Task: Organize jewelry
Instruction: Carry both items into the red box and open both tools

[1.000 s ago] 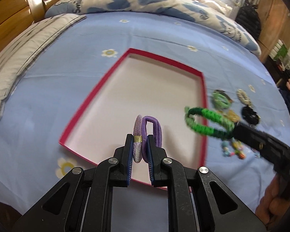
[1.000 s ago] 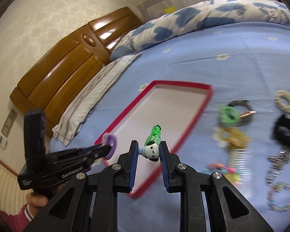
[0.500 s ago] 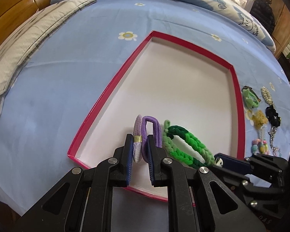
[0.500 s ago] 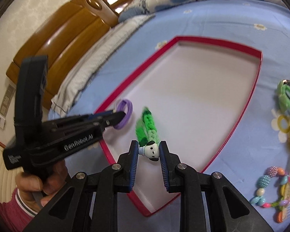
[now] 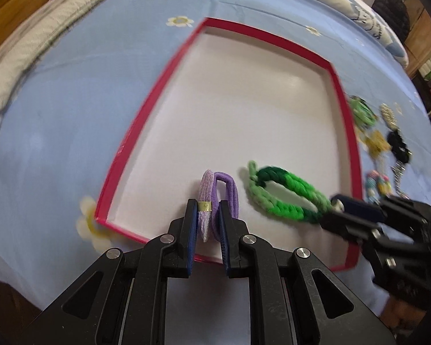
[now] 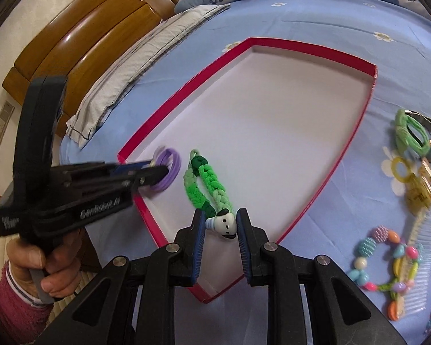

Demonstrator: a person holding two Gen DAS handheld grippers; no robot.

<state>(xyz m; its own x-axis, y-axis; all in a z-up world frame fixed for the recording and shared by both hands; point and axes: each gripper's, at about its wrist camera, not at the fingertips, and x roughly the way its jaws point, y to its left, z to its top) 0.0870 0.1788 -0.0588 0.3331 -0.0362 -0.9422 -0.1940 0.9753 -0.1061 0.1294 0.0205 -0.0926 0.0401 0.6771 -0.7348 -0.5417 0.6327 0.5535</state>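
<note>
The tray point(image 5: 146, 115) has a red rim and white floor. The bedsheet point(image 5: 71, 100) is light blue with white-and-yellow daisies. One hair tie point(image 5: 228, 189) is purple; at its three o'clock, the braided band point(image 5: 287, 198) mixes light, bright and dark green.

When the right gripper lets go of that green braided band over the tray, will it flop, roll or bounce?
The green braided band will probably flop: the right gripper grips only its white charm, and the loop droops forward. Braided cord looks soft and light, so bouncing seems unlikely. It should settle flat rather than roll, well inside the red-rimmed tray.
</note>
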